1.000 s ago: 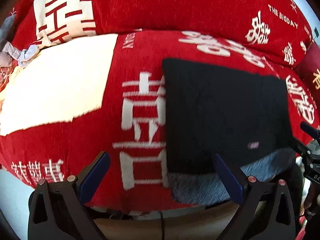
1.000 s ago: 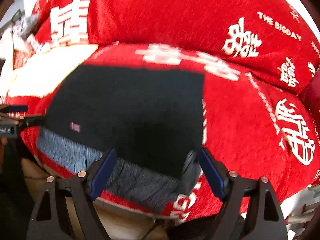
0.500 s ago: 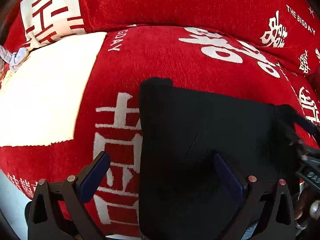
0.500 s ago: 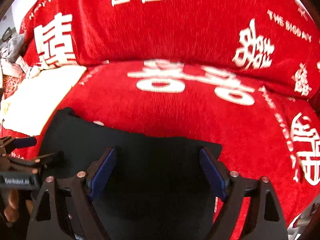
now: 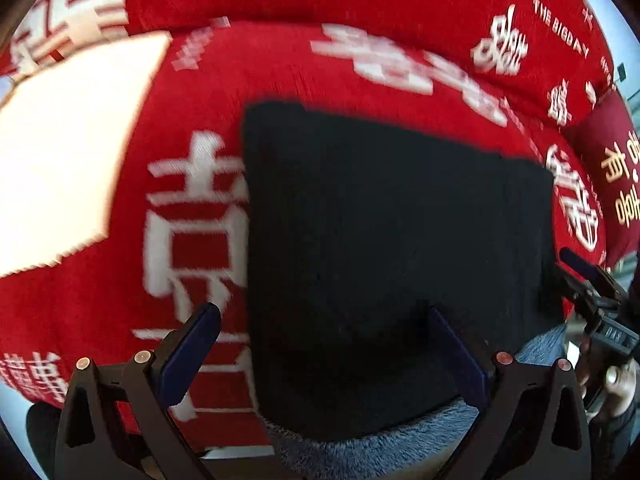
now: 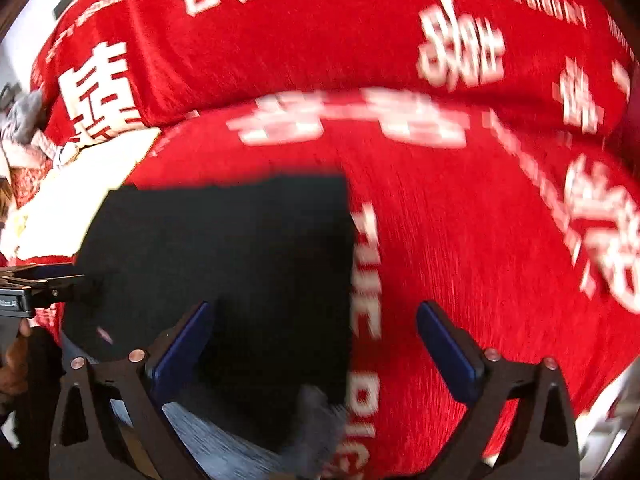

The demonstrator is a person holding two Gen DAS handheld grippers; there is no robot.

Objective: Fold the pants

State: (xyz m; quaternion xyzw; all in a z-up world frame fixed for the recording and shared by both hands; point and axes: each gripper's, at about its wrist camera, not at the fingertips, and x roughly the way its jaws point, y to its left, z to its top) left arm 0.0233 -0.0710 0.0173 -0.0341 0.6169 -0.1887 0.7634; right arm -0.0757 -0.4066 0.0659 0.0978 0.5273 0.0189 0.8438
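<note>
At the far left of the seat a cream panel (image 5: 60, 152) is woven into the red cover (image 5: 320, 64) of the sofa. To its right come large white Chinese characters, and the small word beside the panel's upper corner is too blurred to read. The left gripper (image 5: 324, 344) hangs over the front edge of the seat with its jaws spread wide and nothing pinched. Its left blue pad (image 5: 188, 354) is over red cloth and its right pad over the pants (image 5: 392, 240).

The pants lie as a black, roughly square fold on the middle of the seat, reaching the front edge, where a grey-blue fuzzy layer (image 5: 380, 444) shows beneath them. A small pale tag (image 6: 105, 335) near their front left corner cannot be read.

Just past the right edge of the pants the seat reads "THE BIG" (image 6: 366, 320). The right gripper (image 6: 312, 348) straddles that edge, its jaws opening and gripping nothing. On the backrest at the right, "THE BIGDAY" (image 5: 560, 26) is printed. A darker red cushion (image 5: 612, 184) with gold characters sits at the right corner.
</note>
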